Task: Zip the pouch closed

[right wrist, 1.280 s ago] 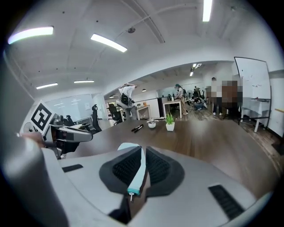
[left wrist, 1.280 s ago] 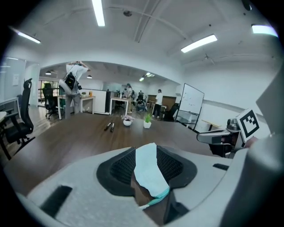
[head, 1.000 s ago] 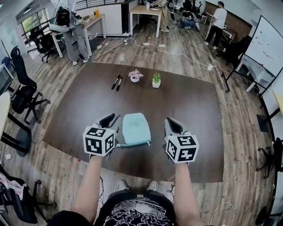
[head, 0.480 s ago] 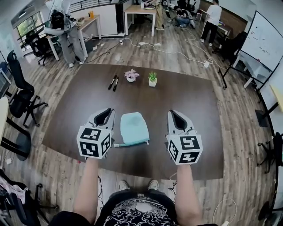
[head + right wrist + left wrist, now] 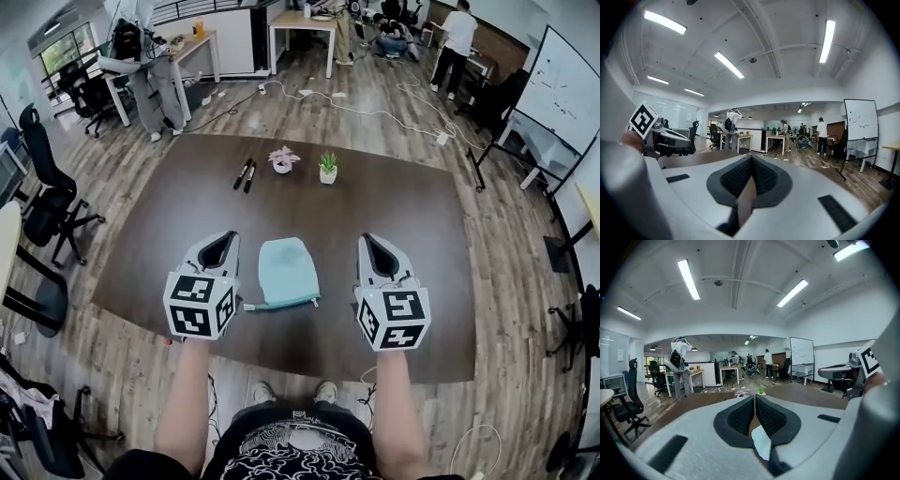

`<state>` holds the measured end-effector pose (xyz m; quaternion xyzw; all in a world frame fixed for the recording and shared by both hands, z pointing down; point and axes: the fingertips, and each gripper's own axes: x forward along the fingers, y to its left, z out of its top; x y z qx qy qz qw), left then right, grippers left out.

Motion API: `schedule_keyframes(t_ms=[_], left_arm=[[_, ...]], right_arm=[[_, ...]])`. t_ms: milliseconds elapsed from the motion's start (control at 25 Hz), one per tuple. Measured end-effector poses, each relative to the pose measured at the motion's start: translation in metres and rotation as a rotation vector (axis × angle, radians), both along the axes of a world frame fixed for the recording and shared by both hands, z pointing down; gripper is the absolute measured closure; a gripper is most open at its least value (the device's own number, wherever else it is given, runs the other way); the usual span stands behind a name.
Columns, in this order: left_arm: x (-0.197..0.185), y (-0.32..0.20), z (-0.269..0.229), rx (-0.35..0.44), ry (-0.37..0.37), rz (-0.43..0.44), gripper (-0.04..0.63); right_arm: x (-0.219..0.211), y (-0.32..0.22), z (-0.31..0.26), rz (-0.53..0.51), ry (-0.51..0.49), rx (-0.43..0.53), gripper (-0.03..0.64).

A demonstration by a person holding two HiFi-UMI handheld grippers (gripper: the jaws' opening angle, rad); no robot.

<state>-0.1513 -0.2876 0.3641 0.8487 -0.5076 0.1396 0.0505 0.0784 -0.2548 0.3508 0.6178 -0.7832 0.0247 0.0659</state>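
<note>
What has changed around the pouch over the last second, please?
The left gripper and right gripper have both lifted a little above the table. The left gripper has drawn clear of the pouch, and its jaws have just been closing on nothing. The right gripper stays shut. The pouch, the markers and the two small plants lie as before.

a dark brown desk (image 5: 403,225) stands on a wood-plank floor (image 5: 131,178). near its far edge, left of the middle, two black markers (image 5: 246,174) lie side by side. just right of them stand a small pot with a pink plant (image 5: 283,160) and one with a green plant (image 5: 328,169), slightly apart. a black office chair (image 5: 45,192) sits off the left edge, a whiteboard (image 5: 562,94) past the right edge, and white cables (image 5: 375,114) trail over the floor beyond the far edge.
</note>
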Motion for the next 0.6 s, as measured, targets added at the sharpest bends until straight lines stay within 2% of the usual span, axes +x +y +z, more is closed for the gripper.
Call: schedule_keyframes(t_ms=[600], left_arm=[[-0.0044, 0.0008, 0.0078, -0.019, 0.000, 0.001, 0.578]], right_arm=[[-0.0052, -0.0011, 0.0052, 0.001, -0.002, -0.007, 0.618]])
